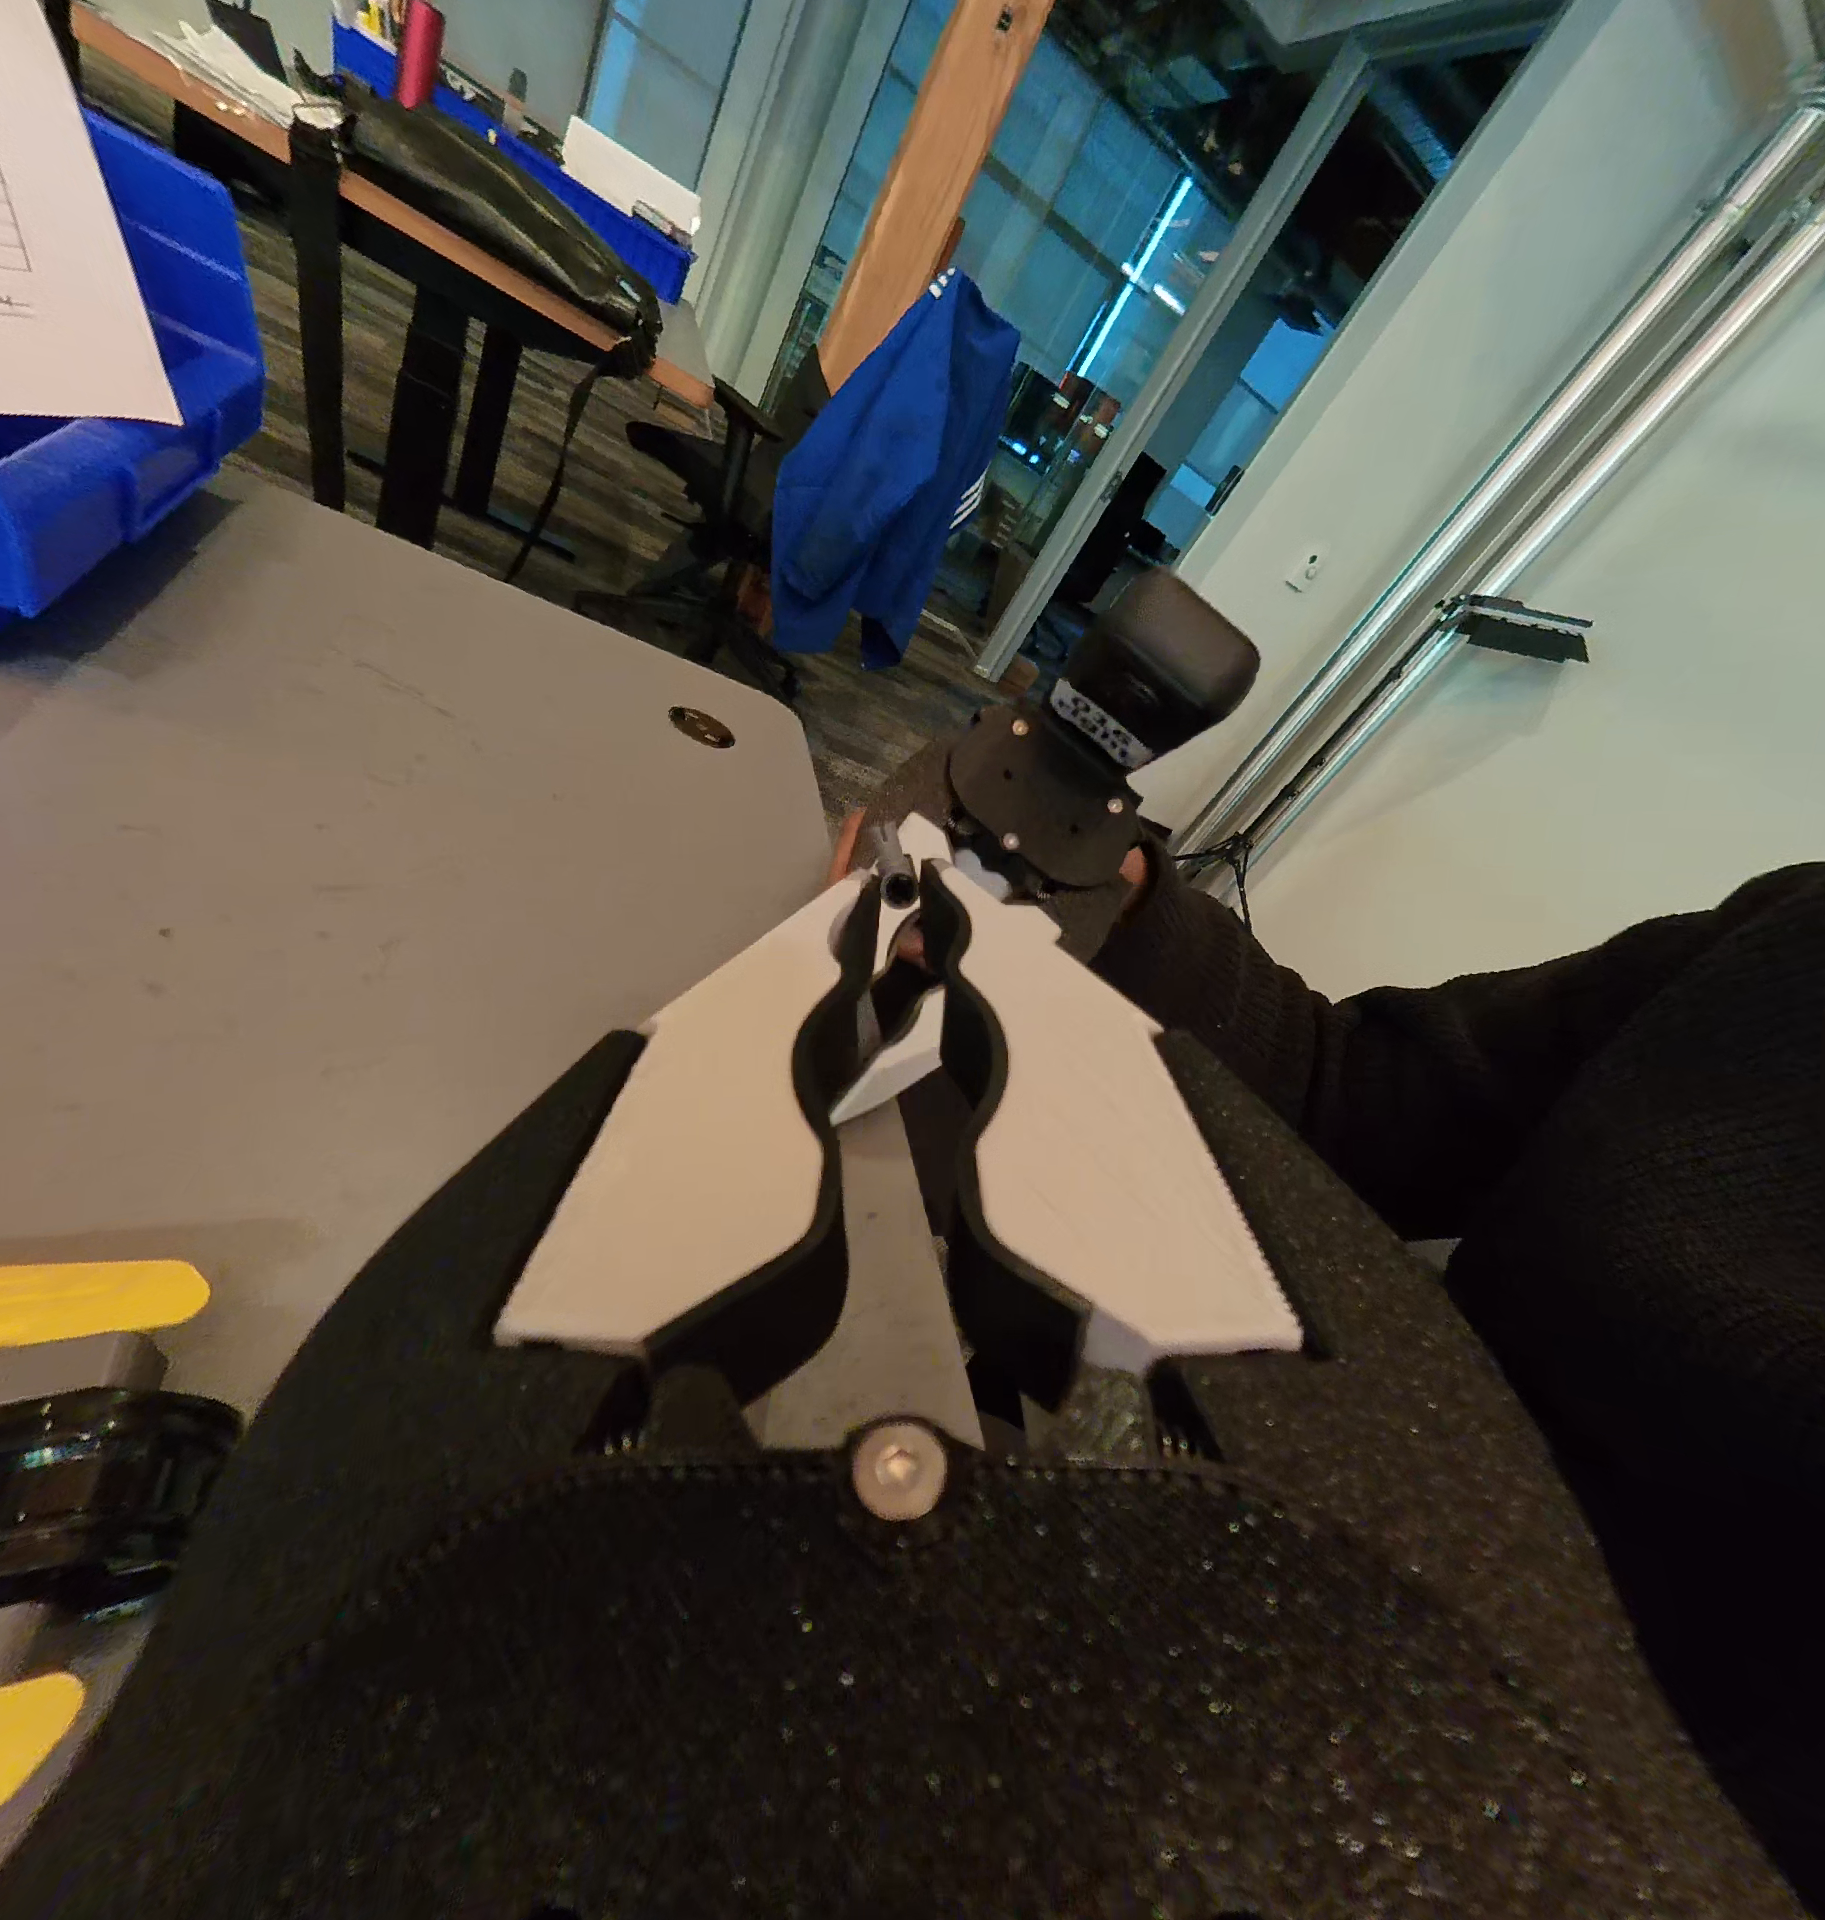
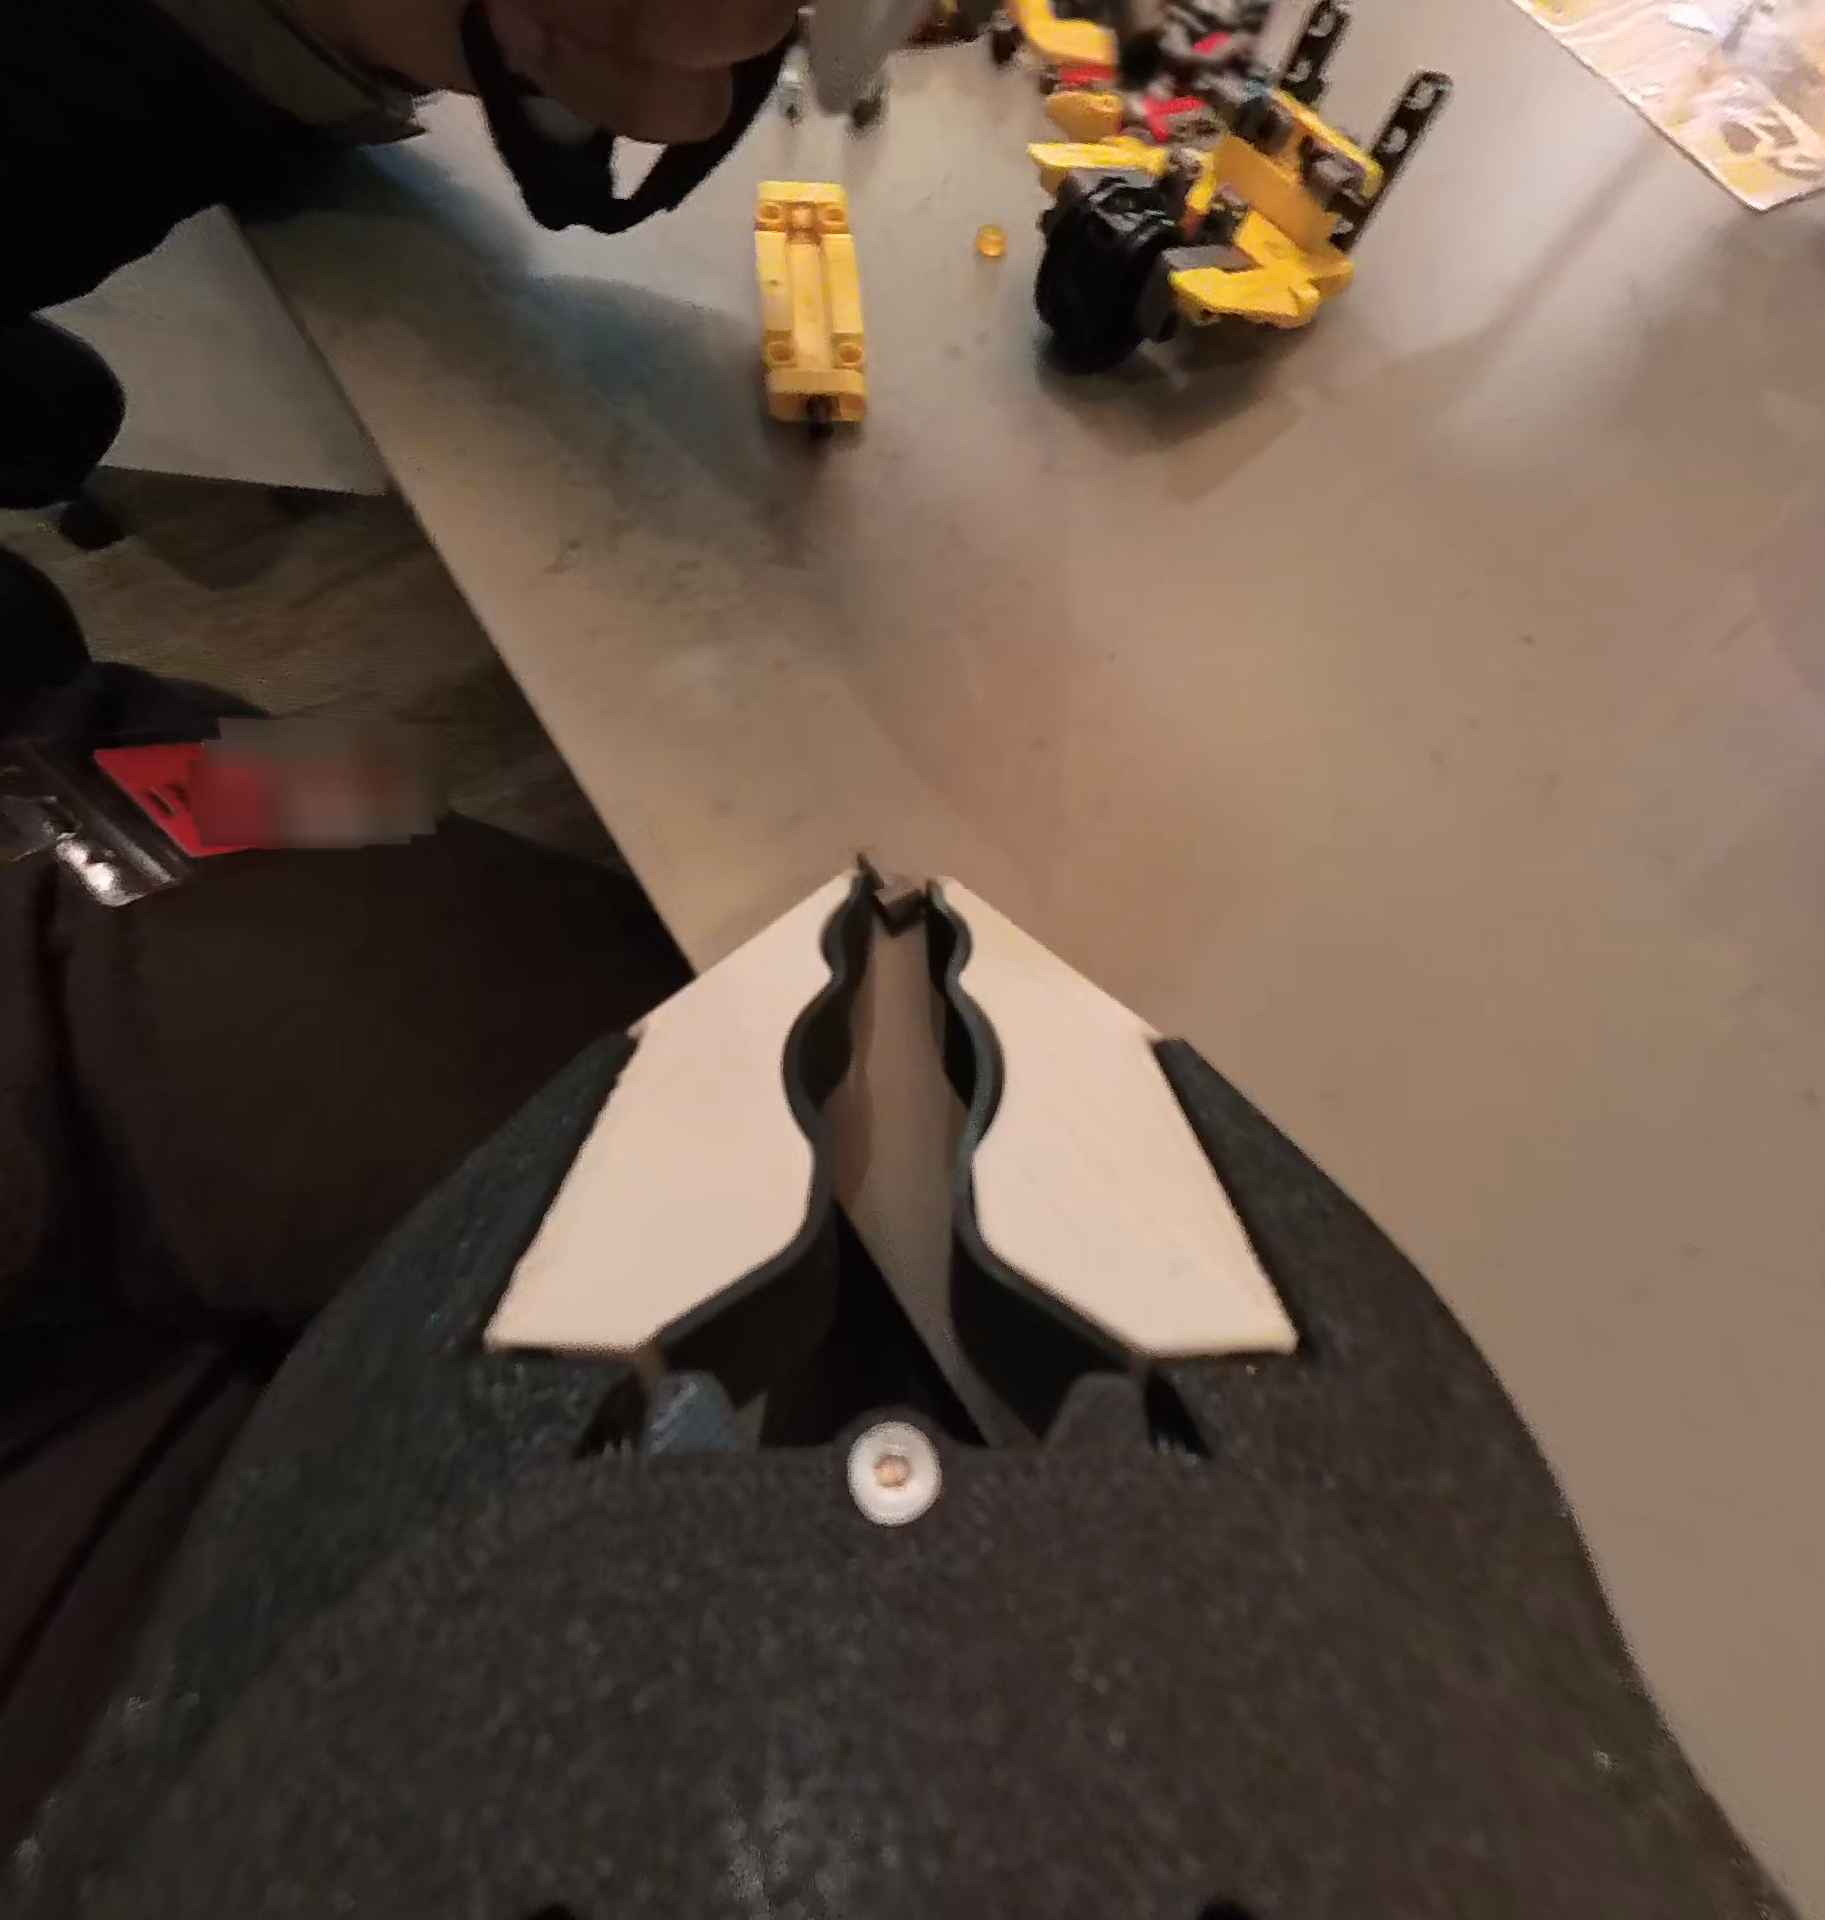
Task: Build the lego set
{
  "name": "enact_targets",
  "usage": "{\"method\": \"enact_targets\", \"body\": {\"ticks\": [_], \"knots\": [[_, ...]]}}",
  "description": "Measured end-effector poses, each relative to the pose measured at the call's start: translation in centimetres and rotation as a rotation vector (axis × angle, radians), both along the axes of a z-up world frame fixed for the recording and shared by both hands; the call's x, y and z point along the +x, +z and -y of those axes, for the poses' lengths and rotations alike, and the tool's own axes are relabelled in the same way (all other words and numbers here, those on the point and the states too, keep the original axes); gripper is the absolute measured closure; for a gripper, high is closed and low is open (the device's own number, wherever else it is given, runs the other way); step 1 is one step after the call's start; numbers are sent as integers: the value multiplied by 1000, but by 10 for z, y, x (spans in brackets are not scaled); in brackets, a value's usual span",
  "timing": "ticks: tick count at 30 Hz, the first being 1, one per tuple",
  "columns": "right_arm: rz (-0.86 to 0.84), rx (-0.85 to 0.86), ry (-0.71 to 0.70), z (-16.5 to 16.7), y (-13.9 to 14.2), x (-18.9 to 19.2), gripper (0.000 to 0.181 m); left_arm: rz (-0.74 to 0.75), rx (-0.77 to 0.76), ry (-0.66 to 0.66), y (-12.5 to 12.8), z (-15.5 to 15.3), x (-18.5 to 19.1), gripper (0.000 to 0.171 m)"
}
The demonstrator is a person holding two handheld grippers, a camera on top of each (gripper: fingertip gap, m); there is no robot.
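Observation:
My left gripper (image 1: 895,899) is raised past the corner of the grey table (image 1: 316,831), its white fingers (image 1: 742,1122) closed on a small dark pin (image 1: 895,881) that sticks out at the tips. The right gripper's black body (image 1: 1043,810) sits just beyond, angled under my left fingers, which hide its tips. In the right wrist view my right gripper (image 2: 892,896) is shut on a small dark piece (image 2: 895,912) above the table's near edge (image 2: 534,665). A hand with a black strap (image 2: 596,114) is at the top left.
A yellow block (image 2: 809,301), a small orange stud (image 2: 989,241) and a partly built yellow and black model (image 2: 1199,218) lie farther out on the table. A printed sheet (image 2: 1718,94) is at the far right. A blue bin (image 1: 108,447) holds paper. A black wheel (image 1: 56,1486) lies near yellow parts (image 1: 77,1299). There is about 12 centimeters between the tips of the two grippers. The black wheel (image 1: 56,1486) is about 15 centimeters from both grippers' fingertips. Seen from the right wrist view (image 2: 1130,212) as well.

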State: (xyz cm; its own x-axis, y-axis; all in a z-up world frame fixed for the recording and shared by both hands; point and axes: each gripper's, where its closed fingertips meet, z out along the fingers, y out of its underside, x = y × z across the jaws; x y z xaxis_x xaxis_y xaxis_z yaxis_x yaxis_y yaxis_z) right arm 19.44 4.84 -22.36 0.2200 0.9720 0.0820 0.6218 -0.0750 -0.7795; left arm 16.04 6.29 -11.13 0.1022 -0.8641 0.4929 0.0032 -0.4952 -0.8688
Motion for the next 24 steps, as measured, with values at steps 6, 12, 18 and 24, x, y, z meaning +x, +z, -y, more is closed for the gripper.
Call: {"method": "enact_targets", "body": {"ticks": [6, 12, 18, 24], "knots": [[-56, -105, -182, -28, 3, 12, 172, -223, 6, 70, -36, -10, 3, 167], [-270, -298, -274, -38, 23, 12, 171, -589, 83, 72, -93, -8, 5, 166], [-411, -562, -298, -37, 27, 7, 171, -629, 44, 29, -105, -2, 7, 166], [-408, -630, -301, -33, 25, 2, 171, -635, 55, 31, -105, -3, 6, 154]]}}
